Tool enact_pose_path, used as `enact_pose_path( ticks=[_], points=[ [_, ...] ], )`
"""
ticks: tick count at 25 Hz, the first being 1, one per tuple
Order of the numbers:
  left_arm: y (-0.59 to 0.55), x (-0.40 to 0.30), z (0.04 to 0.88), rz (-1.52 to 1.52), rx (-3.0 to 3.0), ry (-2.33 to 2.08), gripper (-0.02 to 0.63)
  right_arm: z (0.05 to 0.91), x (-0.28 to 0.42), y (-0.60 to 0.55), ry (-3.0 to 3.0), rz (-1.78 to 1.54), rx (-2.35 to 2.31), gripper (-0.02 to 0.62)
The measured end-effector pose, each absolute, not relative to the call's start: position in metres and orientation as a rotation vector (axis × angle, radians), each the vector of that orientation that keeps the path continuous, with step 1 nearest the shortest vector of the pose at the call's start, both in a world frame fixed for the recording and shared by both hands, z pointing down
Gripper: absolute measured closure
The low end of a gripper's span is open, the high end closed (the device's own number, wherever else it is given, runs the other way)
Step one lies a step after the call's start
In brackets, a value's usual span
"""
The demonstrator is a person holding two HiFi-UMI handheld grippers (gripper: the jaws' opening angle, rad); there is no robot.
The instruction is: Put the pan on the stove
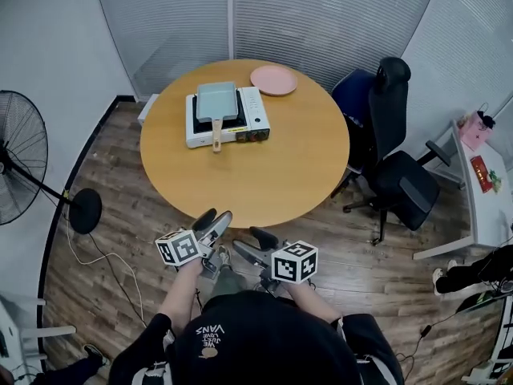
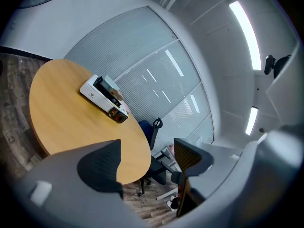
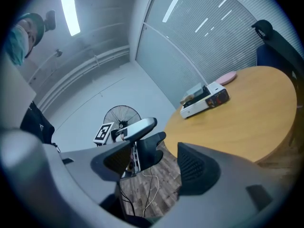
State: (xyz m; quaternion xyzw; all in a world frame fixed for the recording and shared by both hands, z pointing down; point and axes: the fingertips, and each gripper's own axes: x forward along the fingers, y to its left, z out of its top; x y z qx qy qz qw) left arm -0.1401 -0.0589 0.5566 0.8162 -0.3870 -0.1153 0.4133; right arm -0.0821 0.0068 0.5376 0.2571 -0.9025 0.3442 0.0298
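Pan [image 1: 217, 100] resting on the stove [image 1: 256, 127], at the far side of the round wooden table [image 1: 264, 175].
Square, grey-green and apparently rigid metal, the pan has a straight wooden handle [image 1: 216, 136] overhanging the white stove's front edge. It is probably moderately heavy and inclined to tip, so best gripped on the handle near the body. Left gripper [image 1: 215, 219] and right gripper [image 1: 247, 241] hang off the table's near edge, jaws parted, holding nothing.

Office room: swivel chair [image 1: 398, 163], round table [image 1: 313, 159], blinds [image 1: 337, 14].
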Motion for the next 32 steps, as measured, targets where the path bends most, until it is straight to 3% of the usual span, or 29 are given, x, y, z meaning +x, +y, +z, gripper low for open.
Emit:
enact_pose_path(
  ticks=[18,20,22,25,29,32],
  points=[
    [-0.020,-0.126,0.556,-0.289,2.090,-1.062,0.270,0.546,-0.065,0.038,-2.767,0.941,0.781,0.322],
    [-0.019,-0.124,0.555,-0.273,2.113,-1.084,0.276,0.547,-0.060,0.038,-2.756,0.875,0.817,0.353],
    [-0.019,-0.122,0.552,-0.254,2.139,-1.107,0.321,0.546,-0.054,0.037,-2.757,0.827,0.865,0.445],
    [-0.020,-0.121,0.549,-0.224,2.170,-1.150,0.448,0.542,-0.046,0.034,-2.767,0.787,0.918,0.539],
    [-0.020,-0.118,0.546,-0.185,2.204,-1.194,0.587,0.543,-0.036,0.033,-2.750,0.752,0.948,0.574],
    [-0.020,-0.118,0.545,-0.183,2.207,-1.211,0.597,0.545,-0.033,0.034,-2.732,0.740,0.945,0.581]
  ],
)
